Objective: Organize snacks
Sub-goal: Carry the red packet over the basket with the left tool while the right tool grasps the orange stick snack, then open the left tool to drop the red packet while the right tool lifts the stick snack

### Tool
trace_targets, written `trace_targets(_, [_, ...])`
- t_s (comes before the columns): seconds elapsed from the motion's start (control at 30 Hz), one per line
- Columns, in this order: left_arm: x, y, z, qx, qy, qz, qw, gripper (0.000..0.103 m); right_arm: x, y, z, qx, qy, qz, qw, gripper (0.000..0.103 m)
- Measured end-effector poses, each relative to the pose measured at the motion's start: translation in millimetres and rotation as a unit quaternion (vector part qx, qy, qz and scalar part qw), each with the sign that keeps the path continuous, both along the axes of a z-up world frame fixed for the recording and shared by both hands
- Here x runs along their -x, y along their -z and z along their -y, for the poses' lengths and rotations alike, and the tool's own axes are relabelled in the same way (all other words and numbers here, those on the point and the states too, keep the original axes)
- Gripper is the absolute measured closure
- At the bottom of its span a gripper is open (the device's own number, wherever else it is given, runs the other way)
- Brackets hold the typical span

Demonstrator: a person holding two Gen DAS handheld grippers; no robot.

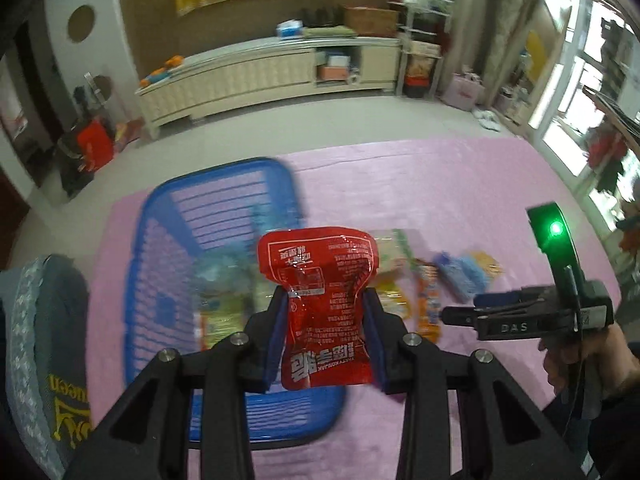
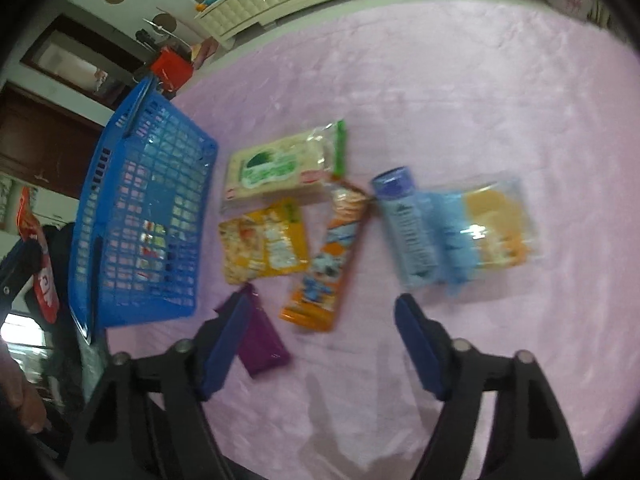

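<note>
The left gripper (image 1: 326, 320) pinches a red pouch (image 1: 320, 304) above the blue basket (image 1: 168, 208), which already holds some packets, while the right gripper (image 2: 320, 344) hangs spread and empty over five snacks left on the pink cloth (image 2: 480, 100).

Red pouch (image 1: 320, 304) w/ white print, blue slotted basket (image 1: 224, 240), pink cloth (image 1: 440, 184).

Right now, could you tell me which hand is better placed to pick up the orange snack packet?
Right: the right gripper hangs open just short of the orange packet, while the left gripper already pinches a red pouch.

Daylit, motion-blurred, fisheye-warped edges; window (image 1: 580, 92) glare right.
</note>
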State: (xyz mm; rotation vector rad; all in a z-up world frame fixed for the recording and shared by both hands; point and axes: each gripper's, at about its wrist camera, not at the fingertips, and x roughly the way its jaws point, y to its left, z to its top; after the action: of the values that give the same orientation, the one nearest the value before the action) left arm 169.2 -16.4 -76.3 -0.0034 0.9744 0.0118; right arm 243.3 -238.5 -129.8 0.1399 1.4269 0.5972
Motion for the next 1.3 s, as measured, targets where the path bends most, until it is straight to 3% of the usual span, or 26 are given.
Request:
trace_targets(0.23, [-11.5, 16.4, -51.2, 0.013, -0.040, -0.046, 0.9981, 0.068, -3.7, 18.7, -38.3, 0.048, -0.011, 0.002, 0.999, 0.032])
trace_targets(0.4, [-20.6, 44.7, -64.8, 0.038, -0.035, -0.083, 0.9952, 0.068, -11.4, 31.3, -48.7, 0.054, 0.001, -0.011, 0.998, 0.033])
trace_targets(0.5, [-26.0, 59.7, -62.5, 0.045, -0.027, -0.100, 0.9936, 0.066, -15.1, 34.5, -54.0, 0.061, 0.002, -0.005, 0.998, 0.047])
trace_targets(0.53, [-27.9, 65.4, -60.7, 0.050, -0.020, -0.110, 0.9925, 0.065, -16.2, 36.1, -54.1, 0.062, 0.000, -0.003, 0.998, 0.057])
trace_targets(0.73, [-30.9, 71.3, -52.6, 0.060, -0.004, -0.121, 0.9909, 0.051, -19.3, 40.8, -54.9, 0.072, -0.003, 0.001, 0.997, 0.077])
trace_targets(0.8, [-30.5, 70.7, -56.1, 0.067, -0.013, -0.118, 0.9907, 0.037, -18.2, 37.4, -53.0, 0.072, -0.001, 0.005, 0.997, 0.080])
trace_targets(0.9, [-26.1, 70.8, -62.1, 0.060, -0.018, -0.120, 0.9908, 0.030, -11.4, 26.1, -46.9, 0.069, -0.007, 0.013, 0.998, 0.084])
trace_targets(1.3, [12.4, 28.4, -66.4, 0.038, -0.025, -0.073, 0.9963, 0.029, 20.6, -54.1, -57.7, 0.036, -0.044, 0.086, 0.995, 0.086])
